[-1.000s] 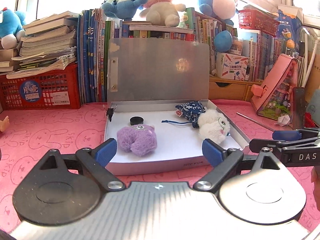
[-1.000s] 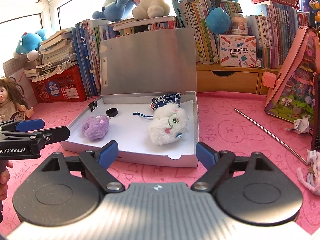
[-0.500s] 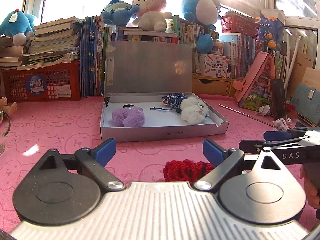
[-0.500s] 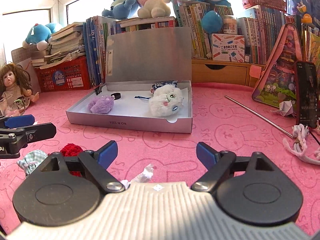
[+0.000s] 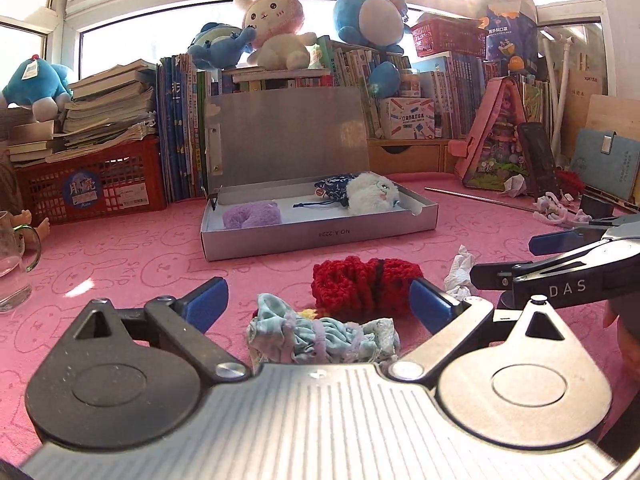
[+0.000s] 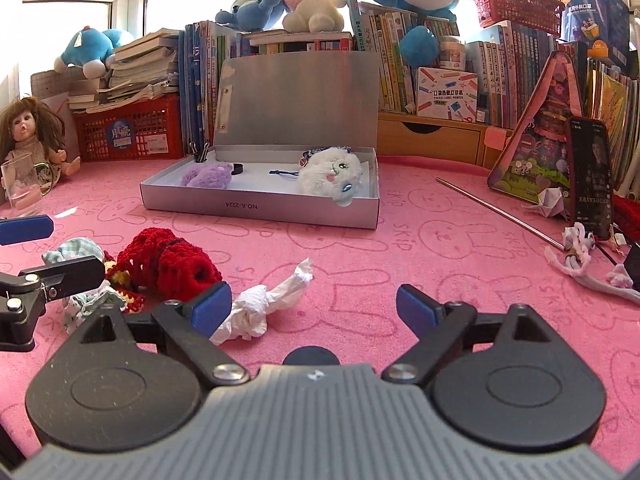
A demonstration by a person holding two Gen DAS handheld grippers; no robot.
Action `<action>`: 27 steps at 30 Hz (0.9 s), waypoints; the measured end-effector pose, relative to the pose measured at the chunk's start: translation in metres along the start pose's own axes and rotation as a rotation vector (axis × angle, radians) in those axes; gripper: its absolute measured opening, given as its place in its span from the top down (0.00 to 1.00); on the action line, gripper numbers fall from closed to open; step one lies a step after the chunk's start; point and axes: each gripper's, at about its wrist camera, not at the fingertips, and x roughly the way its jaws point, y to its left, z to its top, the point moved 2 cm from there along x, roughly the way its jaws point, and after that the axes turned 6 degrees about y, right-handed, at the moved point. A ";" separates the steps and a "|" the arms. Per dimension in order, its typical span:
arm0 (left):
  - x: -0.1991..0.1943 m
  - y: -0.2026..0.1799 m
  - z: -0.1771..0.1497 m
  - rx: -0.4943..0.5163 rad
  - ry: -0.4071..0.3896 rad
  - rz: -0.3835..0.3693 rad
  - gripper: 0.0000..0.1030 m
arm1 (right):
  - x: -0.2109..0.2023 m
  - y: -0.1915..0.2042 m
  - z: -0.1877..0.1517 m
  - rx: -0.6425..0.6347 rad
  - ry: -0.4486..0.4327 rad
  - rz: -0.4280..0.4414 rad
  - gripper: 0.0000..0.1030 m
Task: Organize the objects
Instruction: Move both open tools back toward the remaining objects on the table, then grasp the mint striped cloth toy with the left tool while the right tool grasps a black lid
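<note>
An open silver box (image 5: 320, 236) (image 6: 256, 210) sits mid-table with its lid up. It holds a purple plush (image 5: 250, 216) (image 6: 208, 174), a white plush (image 5: 372, 198) (image 6: 328, 176) and a blue patterned pouch (image 5: 332, 188). In front lie a red knitted piece (image 5: 364, 286) (image 6: 172, 264), a pale green cloth bundle (image 5: 320, 338) (image 6: 76, 250) and a crumpled white paper (image 5: 460, 272) (image 6: 264, 304). My left gripper (image 5: 318, 306) is open, with the cloth bundle between its fingers. My right gripper (image 6: 314, 310) is open and empty, just right of the paper.
Books, red crates (image 5: 92, 184) and plush toys line the back. A glass mug (image 5: 12, 264) and a doll (image 6: 28, 136) stand at the left. A metal rod (image 6: 496, 210), a phone (image 6: 592, 176), a pink triangular case (image 6: 536, 148) and cords lie at the right.
Both grippers have pulled back from the box and dropped lower. The red knit, cloth bundle and white paper have come into view close in front. Both stay open.
</note>
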 end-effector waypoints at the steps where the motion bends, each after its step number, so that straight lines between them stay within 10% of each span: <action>1: 0.000 -0.001 -0.002 0.006 0.000 0.004 0.04 | -0.001 0.000 -0.002 0.003 0.002 -0.003 0.09; 27: 0.015 -0.006 -0.019 0.025 0.055 0.025 0.04 | 0.003 0.007 -0.021 -0.004 0.108 -0.047 0.12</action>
